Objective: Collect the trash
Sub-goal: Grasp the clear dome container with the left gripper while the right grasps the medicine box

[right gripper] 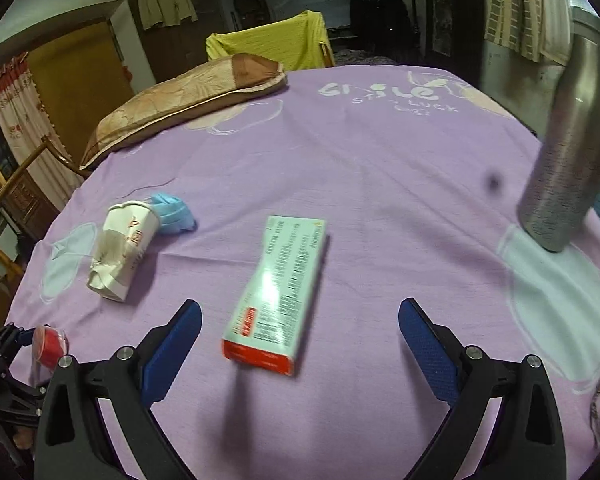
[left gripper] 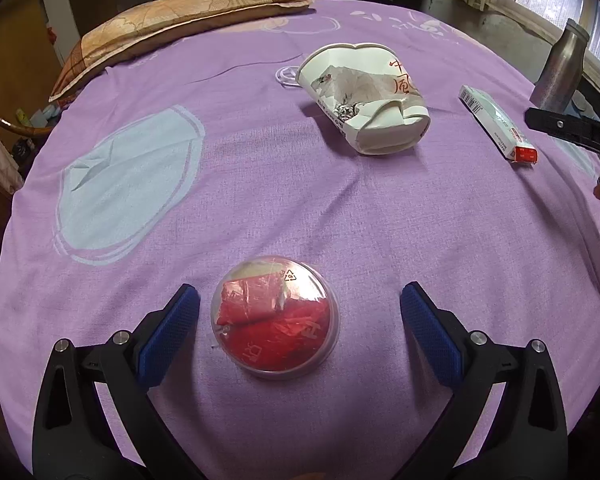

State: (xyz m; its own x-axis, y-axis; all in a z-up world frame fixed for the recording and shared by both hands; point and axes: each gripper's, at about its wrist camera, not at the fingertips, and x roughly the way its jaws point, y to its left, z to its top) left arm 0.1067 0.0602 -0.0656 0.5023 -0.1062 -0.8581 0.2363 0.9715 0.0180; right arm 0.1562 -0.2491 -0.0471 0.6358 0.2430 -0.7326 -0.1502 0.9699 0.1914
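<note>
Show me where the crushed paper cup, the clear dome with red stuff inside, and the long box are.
Crushed paper cup (left gripper: 364, 100), left wrist view, on its printed side wall.
Clear dome (left gripper: 275, 322), left wrist view, on its top, over the red contents.
Long box (right gripper: 280, 288), right wrist view, on its printed upper face.

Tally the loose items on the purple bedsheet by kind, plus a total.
Crushed paper cup: 1
Clear plastic dome with red wrapper inside: 1
Cardboard box: 1
Blue face mask: 1
Metal bottle: 1
Pillow: 1
Total: 6
</note>
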